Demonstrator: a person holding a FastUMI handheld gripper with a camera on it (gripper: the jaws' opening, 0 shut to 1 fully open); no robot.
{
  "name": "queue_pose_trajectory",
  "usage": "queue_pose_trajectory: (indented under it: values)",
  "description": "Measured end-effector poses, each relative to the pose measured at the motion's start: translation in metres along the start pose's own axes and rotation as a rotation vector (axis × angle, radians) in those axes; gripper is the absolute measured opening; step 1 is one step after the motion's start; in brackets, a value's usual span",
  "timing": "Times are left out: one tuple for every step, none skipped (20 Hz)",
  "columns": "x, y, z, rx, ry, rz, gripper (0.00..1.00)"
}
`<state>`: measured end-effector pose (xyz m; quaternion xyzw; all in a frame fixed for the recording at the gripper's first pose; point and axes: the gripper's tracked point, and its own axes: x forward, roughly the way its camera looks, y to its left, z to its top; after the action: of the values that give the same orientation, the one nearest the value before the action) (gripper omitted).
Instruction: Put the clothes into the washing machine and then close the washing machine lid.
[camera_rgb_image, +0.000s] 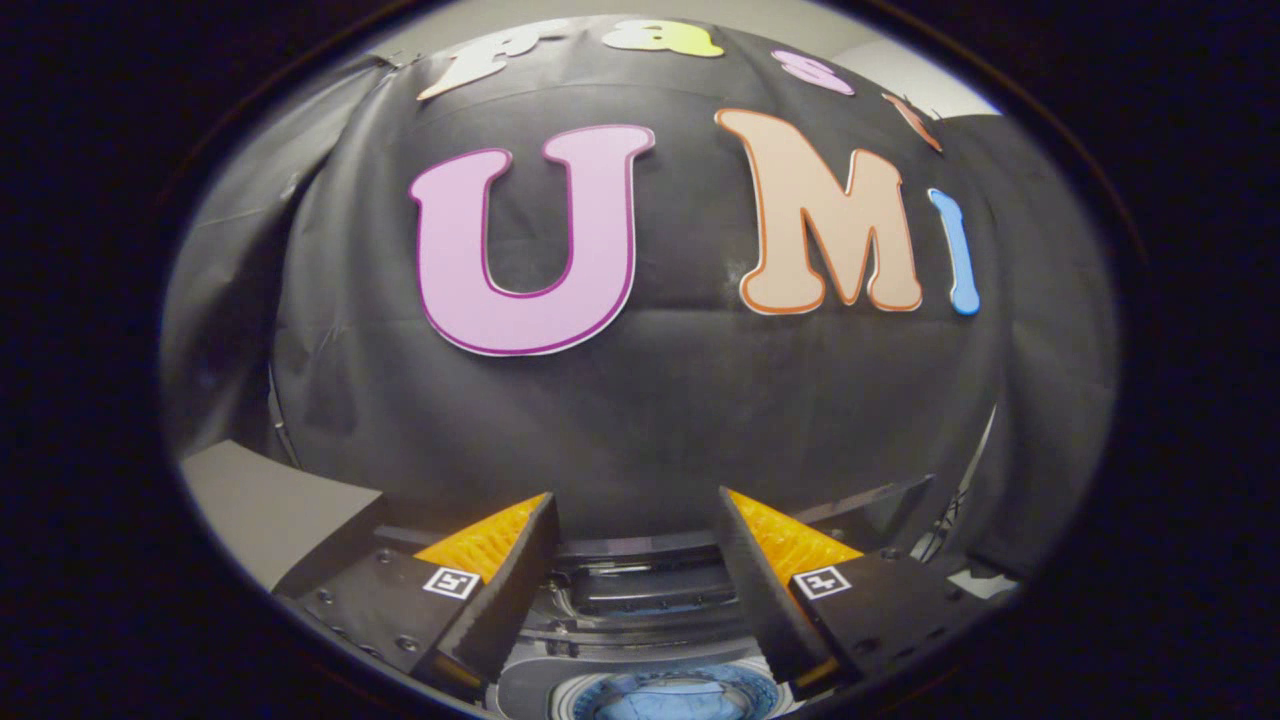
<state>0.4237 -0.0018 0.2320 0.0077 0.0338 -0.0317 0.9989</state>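
1. Gripper (637, 500) held above the washing machine (640, 640), aimed mostly at the black cloth wall (650, 410) of the booth.
2. Fingers spread wide apart, with nothing between them and nothing touching either one.
3. Square black-and-white marker (450, 582) seen on the left finger mount, a matching marker (822, 581) on the right one.
4. Washing machine low down between and beneath the fingers, viewed from above.
5. Round drum opening (672, 697) uncovered, nearest the camera; something blue inside (680, 705), cut off by the view, so cannot tell whether it is clothing.
6. Dark folded lid (648, 588) standing open at the back of the machine, between the fingertips and just in front of the cloth wall.
7. Grey tabletop (260, 500) off to the left of the left finger, beside the machine.
8. Pale wall (900, 70) showing above the top edge of the black cloth.
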Motion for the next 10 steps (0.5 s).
queue_pose_trajectory:
  values:
    - [-0.010, -0.001, -0.003, 0.010, 0.000, -0.002, 0.98]
    - [-0.017, -0.005, -0.004, 0.008, -0.010, -0.013, 0.98]
    - [-0.015, -0.015, -0.022, -0.018, 0.053, -0.048, 0.97]
    - [-0.027, -0.022, -0.050, -0.055, 0.134, -0.069, 0.97]
    - [-0.032, -0.015, -0.061, -0.071, 0.139, -0.039, 0.97]
    - [-0.036, -0.013, -0.067, -0.084, 0.111, -0.035, 0.97]
    - [-0.034, -0.013, -0.070, -0.076, 0.099, -0.034, 0.98]
    - [-0.034, -0.014, -0.067, -0.057, 0.083, -0.041, 0.98]
    - [-0.035, -0.012, -0.061, -0.039, 0.053, -0.038, 0.98]
    - [-0.036, -0.011, -0.050, -0.035, 0.012, -0.033, 0.98]
